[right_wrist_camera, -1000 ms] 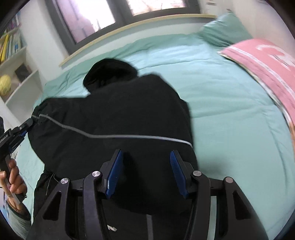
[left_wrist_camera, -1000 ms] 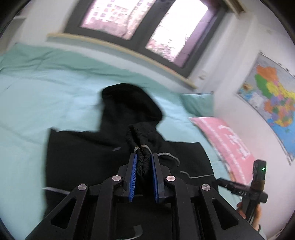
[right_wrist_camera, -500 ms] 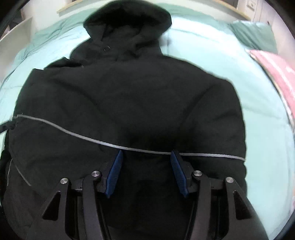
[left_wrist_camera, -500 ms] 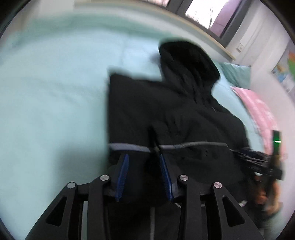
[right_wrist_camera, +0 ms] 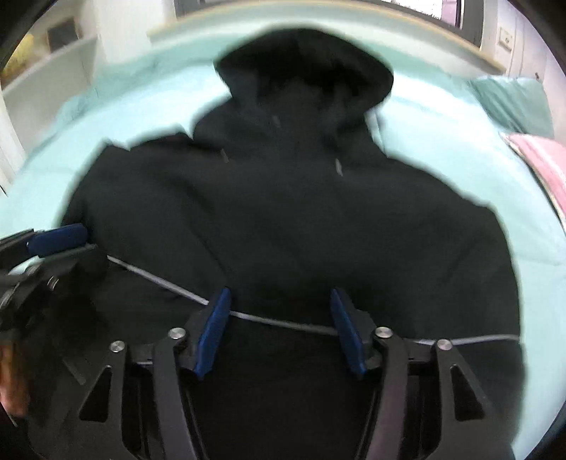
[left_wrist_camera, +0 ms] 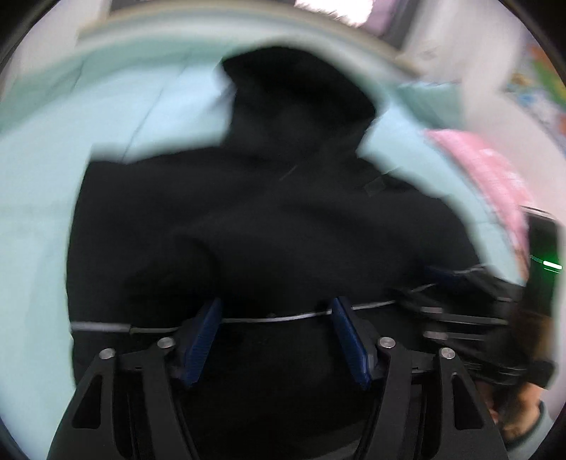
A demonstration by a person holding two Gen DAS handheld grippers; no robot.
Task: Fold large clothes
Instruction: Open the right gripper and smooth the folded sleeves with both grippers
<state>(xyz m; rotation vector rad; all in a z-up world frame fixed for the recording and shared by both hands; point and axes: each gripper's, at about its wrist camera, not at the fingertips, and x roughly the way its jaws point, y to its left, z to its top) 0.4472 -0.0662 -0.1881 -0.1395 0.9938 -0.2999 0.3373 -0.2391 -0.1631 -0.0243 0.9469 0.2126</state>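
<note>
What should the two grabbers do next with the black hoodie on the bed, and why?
Probably lower both and pinch the bottom part. The black hoodie lies flat on the bed, hood away. The left gripper and right gripper hover over its grey stripe, jaws opening, nothing held.

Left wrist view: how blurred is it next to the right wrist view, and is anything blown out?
Left wrist view: heavy motion smear across the black hoodie and bedding, window blown out. Right wrist view: milder blur, hoodie edges smeared, window strip bright. Both: fisheye bending.
</note>
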